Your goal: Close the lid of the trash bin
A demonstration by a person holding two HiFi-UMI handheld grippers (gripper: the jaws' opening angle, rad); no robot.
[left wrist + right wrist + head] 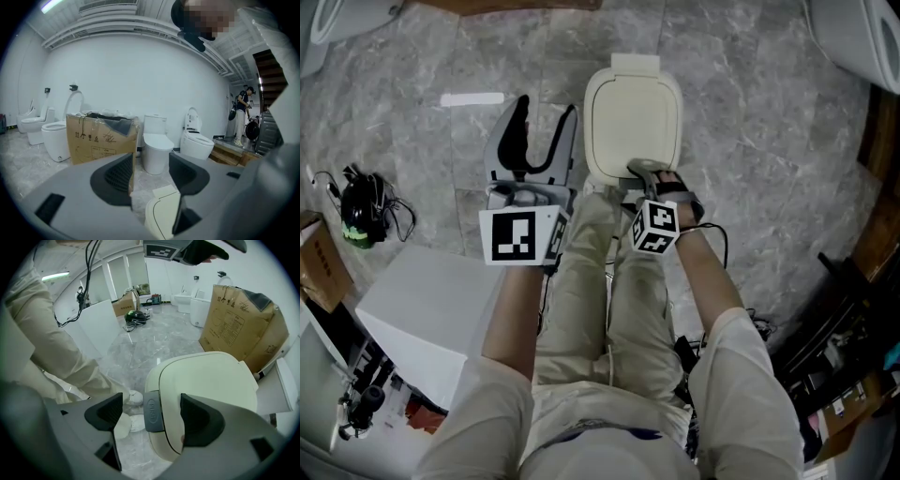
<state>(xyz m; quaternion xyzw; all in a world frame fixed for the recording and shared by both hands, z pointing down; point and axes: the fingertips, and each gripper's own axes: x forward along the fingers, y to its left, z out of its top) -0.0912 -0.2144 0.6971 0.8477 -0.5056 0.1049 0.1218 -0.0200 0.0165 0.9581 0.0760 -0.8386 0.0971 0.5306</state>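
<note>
The right gripper (150, 416) hangs spread and empty over the front edge of the trash bin lid (211, 385), straddling its grey push button (153, 411). The lid already looks down on the bin, which stands on the floor (750, 141). A firm downward press there should latch it. The left gripper (547, 105), also spread and empty, hovers to the left of the lid.

Trash bin (162, 214) partly behind fingers (190, 176) of left gripper (151, 161), cardboard box (101, 138) print unreadable
</note>
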